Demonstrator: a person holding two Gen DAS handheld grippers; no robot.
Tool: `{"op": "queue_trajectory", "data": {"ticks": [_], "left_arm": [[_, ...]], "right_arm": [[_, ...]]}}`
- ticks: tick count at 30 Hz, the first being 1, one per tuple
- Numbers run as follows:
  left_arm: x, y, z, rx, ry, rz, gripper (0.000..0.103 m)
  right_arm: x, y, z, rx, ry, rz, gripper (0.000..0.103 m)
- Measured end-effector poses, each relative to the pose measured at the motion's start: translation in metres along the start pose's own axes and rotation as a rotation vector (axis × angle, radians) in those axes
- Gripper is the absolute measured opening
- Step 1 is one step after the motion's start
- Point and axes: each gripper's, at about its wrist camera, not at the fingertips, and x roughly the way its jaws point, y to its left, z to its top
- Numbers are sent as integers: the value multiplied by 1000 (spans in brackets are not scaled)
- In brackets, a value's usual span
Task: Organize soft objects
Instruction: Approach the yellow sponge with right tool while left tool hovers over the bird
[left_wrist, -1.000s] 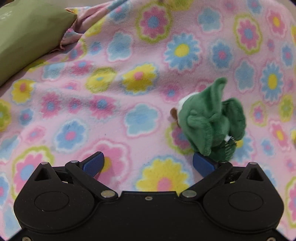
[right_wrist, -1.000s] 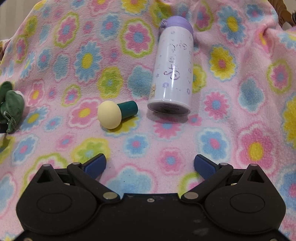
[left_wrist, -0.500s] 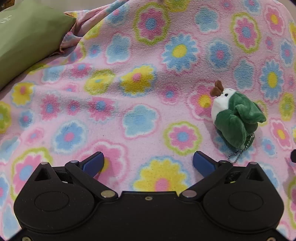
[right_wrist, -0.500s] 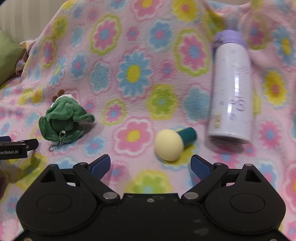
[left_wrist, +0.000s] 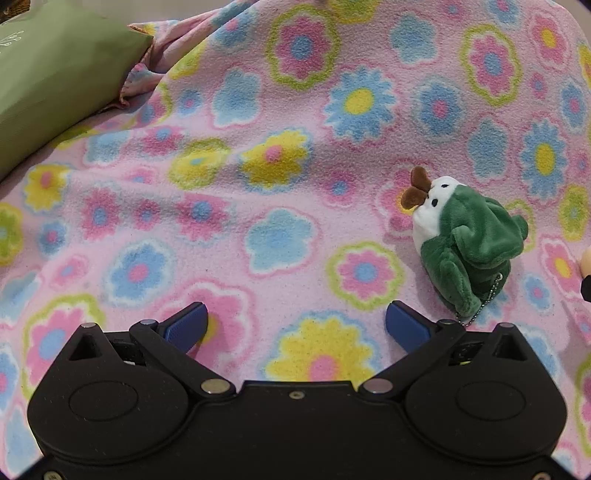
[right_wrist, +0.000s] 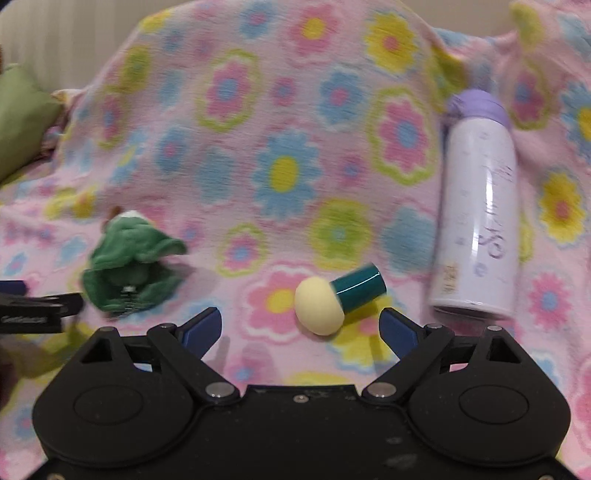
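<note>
The left gripper (left_wrist: 296, 320) hangs over a pink flower-print fleece blanket (left_wrist: 280, 155), its blue-padded fingers (left_wrist: 186, 325) spread wide with nothing between them; the right gripper (right_wrist: 300, 326) is likewise spread wide and empty above the same blanket (right_wrist: 280, 122)

A green plush toy (left_wrist: 466, 245) with a white face and a small brown bow lies on the blanket just beyond and outside the left gripper's right finger, its ball chain (left_wrist: 480, 304) trailing toward that finger; whether chain and finger touch cannot be told. In the right wrist view the same plush toy (right_wrist: 129, 258) sits blurred at the left side of the blanket, close to the black tip of the left gripper (right_wrist: 37, 304) entering from the left edge

A makeup sponge (right_wrist: 320, 309) with a pale yellow mushroom-shaped head and a teal handle (right_wrist: 358, 288) lies on its side just ahead of the right gripper, in the gap between its fingers, nearer the right one, touching neither. A white insulated bottle (right_wrist: 478, 221) with a lilac cap (right_wrist: 476, 105) and purple lettering lies on the blanket to the right of the sponge, apart from it, cap pointing away from the gripper

An olive-green cushion (left_wrist: 55, 74) rests at the blanket's far left edge, where the fleece bunches into folds; it shows again at the left border of the right wrist view (right_wrist: 22, 114)
</note>
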Motion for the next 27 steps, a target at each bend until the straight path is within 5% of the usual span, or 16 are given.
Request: {"op": "queue_trajectory", "data": {"ticks": [3, 11, 16, 27], "left_arm": [[0, 0, 0, 0, 0, 0, 100], [0, 0, 0, 2, 0, 2, 101], [0, 0, 0, 3, 0, 2, 101], [0, 0, 0, 6, 0, 3, 101]], "right_arm": [[5, -1, 2, -15, 12, -25, 82], [21, -8, 11, -61, 49, -44, 77], [31, -24, 12, 8, 79, -34, 57], [1, 5, -1, 80, 133, 12, 57]]}}
